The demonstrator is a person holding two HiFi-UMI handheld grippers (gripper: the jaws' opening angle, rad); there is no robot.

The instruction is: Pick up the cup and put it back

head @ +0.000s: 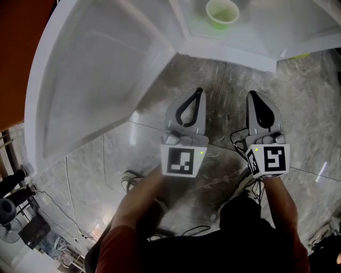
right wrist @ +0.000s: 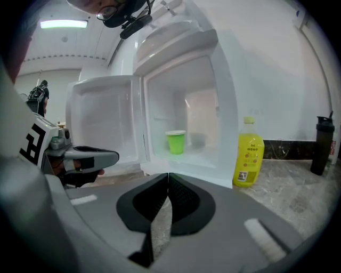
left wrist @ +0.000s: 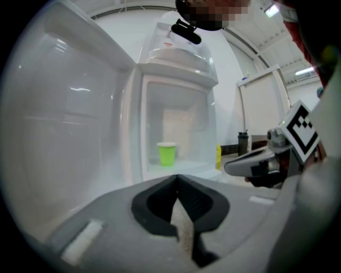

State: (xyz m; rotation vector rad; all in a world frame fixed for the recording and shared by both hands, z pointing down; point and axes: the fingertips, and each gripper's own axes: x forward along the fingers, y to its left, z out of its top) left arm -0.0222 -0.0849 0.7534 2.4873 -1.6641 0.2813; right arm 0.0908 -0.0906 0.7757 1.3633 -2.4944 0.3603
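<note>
A light green cup (head: 222, 13) stands upright on the shelf inside a small open white fridge (head: 229, 53); it also shows in the left gripper view (left wrist: 166, 153) and in the right gripper view (right wrist: 176, 142). Both grippers hover side by side over the marble floor, a short way in front of the fridge, pointing at it. My left gripper (head: 200, 90) is shut, its tips meeting with nothing between them (left wrist: 177, 177). My right gripper (head: 250, 94) is shut too and holds nothing (right wrist: 168, 175). Neither touches the cup.
The fridge door (head: 96, 80) stands swung wide open to the left. A yellow bottle (right wrist: 248, 152) stands on the floor right of the fridge, and a dark flask (right wrist: 319, 144) stands further right by the wall. Cables and gear lie at lower left (head: 32, 224).
</note>
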